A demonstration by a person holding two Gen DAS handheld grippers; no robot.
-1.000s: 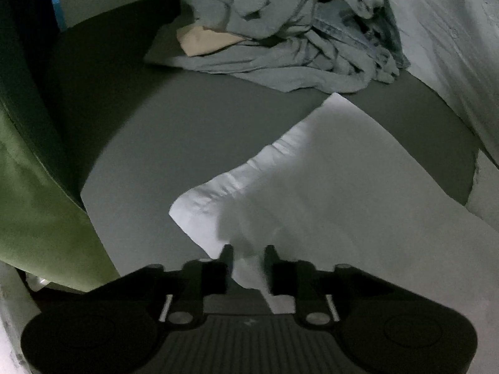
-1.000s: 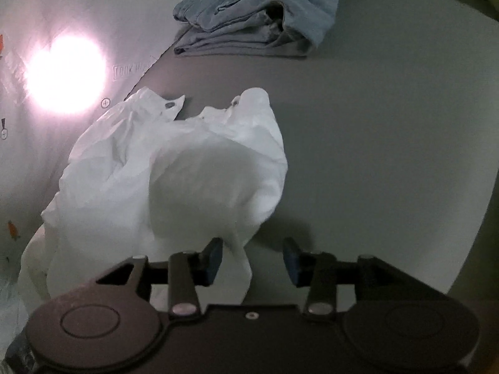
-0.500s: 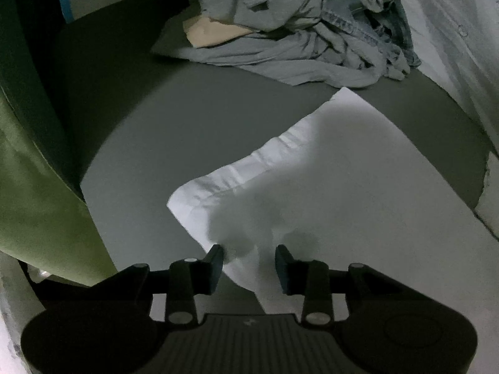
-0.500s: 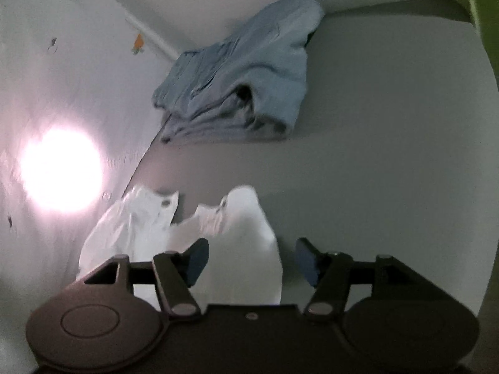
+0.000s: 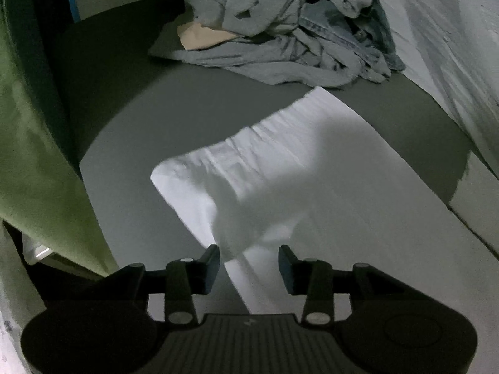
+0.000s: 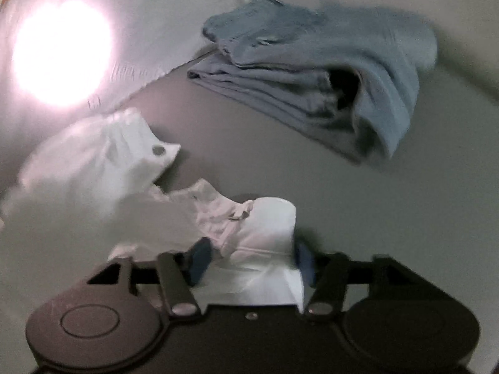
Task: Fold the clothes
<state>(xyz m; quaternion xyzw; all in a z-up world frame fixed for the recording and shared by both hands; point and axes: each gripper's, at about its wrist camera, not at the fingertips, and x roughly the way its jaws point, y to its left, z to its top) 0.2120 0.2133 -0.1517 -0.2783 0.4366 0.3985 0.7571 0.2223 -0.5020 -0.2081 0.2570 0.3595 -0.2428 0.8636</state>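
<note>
Left gripper [image 5: 249, 263]: jaws parted, nothing clamped; a raised fold of the white garment [image 5: 312, 187] sits just ahead of and between the fingertips, contact not determinable. Garment spread flat ahead and to the right of this gripper on the grey surface [image 5: 131, 118], hemmed edge facing left, gripper shadow falling across its middle. Further ahead, well apart from the fingers: crumpled heap of pale blue clothes [image 5: 280, 31], with a beige piece [image 5: 199, 35] showing at its left edge. To the left: green fabric [image 5: 34, 155] hanging beside the grey surface. To the right: light patterned sheet [image 5: 452, 46]. Right gripper [image 6: 249, 260]: jaws wide apart, blue pads [image 6: 199, 260] visible, a bunched part of the white garment [image 6: 268, 233] lying between them; pads not pressed onto the cloth, so released. Same garment rumpled ahead and to the left of this gripper, a round snap or button [image 6: 158, 149] showing on a pointed flap. Further ahead and to the right, apart from the white garment: folded stack of blue clothes [image 6: 327, 71] on the grey surface [image 6: 405, 202]. Far left: bright glare spot [image 6: 62, 53] on a pale sheet. View blurred; finer detail not determinable.
</note>
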